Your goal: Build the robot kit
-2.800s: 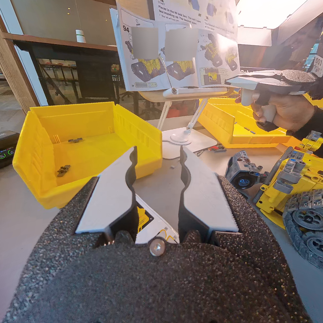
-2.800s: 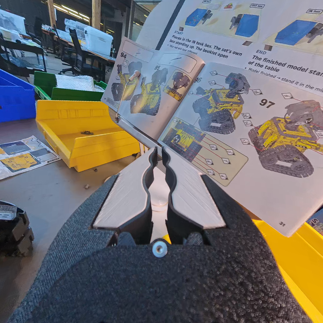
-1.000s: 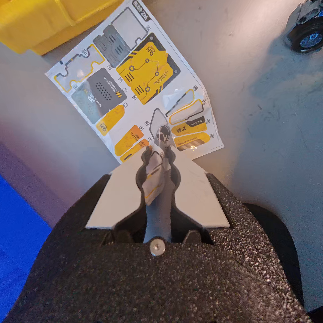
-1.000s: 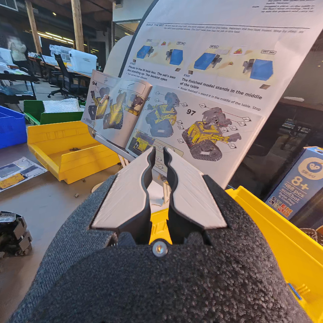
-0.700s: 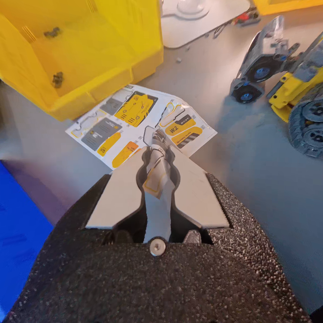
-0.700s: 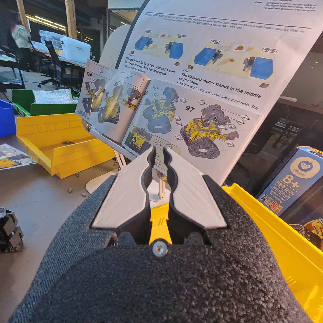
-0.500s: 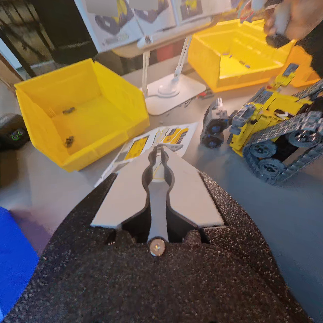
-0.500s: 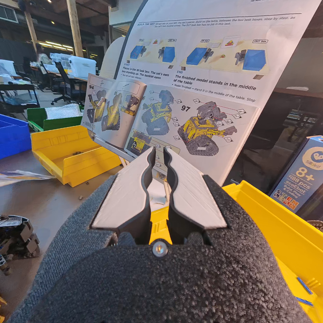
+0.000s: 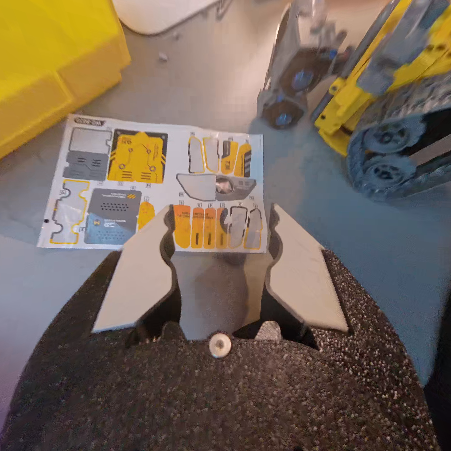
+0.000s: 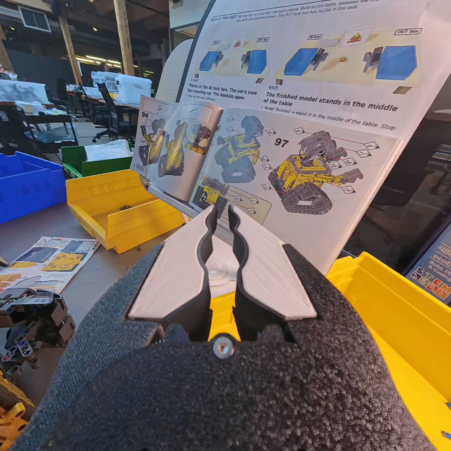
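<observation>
My left gripper [image 9: 220, 211] is open and empty, tilted down just above the near edge of a sticker sheet [image 9: 136, 156]. The sheet lies flat on the grey table, with several orange, yellow and grey stickers and some empty outlines. Its near right stickers show between my fingertips [image 9: 274, 212]. The sheet also shows in the right wrist view [image 10: 48, 261] at the left. My right gripper [image 10: 222, 210] is shut with nothing in it, held up in front of an open instruction booklet [image 10: 268, 170] on a stand.
A yellow bin [image 9: 48, 61] sits left of the sheet. A grey head part [image 9: 292, 80] and a yellow tracked model [image 9: 390, 109] stand to the right. The right view shows a second yellow bin [image 10: 390, 317], a blue bin [image 10: 24, 183], a green bin [image 10: 97, 161] and a printed page [image 10: 317, 73]. Some 40 centimetres of space lies between my two pairs of fingers.
My left gripper was shut on the sticker sheet and carrying it; it has opened and the sheet now lies flat on the table. My right gripper has barely moved.
</observation>
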Available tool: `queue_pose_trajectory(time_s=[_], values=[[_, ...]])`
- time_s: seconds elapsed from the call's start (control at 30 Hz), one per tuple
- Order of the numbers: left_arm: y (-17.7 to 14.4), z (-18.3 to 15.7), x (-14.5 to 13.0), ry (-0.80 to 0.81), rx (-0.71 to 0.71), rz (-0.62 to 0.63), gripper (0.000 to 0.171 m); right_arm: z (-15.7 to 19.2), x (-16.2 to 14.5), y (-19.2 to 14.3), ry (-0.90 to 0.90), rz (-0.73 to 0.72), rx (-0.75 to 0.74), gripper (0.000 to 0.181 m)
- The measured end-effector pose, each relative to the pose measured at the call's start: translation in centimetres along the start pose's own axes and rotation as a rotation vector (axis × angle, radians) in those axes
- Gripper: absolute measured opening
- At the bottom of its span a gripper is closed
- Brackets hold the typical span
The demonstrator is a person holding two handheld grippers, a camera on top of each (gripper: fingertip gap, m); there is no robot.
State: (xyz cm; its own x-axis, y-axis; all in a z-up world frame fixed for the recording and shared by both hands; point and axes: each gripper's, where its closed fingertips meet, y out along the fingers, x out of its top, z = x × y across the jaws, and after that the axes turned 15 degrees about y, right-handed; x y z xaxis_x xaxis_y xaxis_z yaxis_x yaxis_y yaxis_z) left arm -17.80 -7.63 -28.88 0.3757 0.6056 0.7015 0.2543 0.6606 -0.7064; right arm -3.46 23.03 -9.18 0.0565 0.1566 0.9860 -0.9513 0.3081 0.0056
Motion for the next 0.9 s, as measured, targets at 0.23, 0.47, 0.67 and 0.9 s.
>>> queue_pose_trajectory(time_s=[0.23, 0.47, 0.67, 0.9], values=[[1.1, -0.7, -2.0, 0.129, -0.011, 0.159, 0.044, -0.2, -1.1, 0.4, 0.001, 0.031, -0.003, 0.009], [-0.4, -0.5, -0.8, 0.18, 0.02, 0.109, 0.007, -0.6, -2.2, 0.8, 0.019, 0.061, -0.003, 0.009], [-6.4, -0.1, 5.8, 0.201, 0.074, -0.252, 0.0, -0.1, -2.8, 1.1, 0.03, 0.074, 0.031, 0.01], [-11.6, 1.7, 14.3, 0.386, 0.214, -0.537, 0.0, 6.6, -1.9, 0.7, 0.001, 0.081, 0.328, 0.019]])
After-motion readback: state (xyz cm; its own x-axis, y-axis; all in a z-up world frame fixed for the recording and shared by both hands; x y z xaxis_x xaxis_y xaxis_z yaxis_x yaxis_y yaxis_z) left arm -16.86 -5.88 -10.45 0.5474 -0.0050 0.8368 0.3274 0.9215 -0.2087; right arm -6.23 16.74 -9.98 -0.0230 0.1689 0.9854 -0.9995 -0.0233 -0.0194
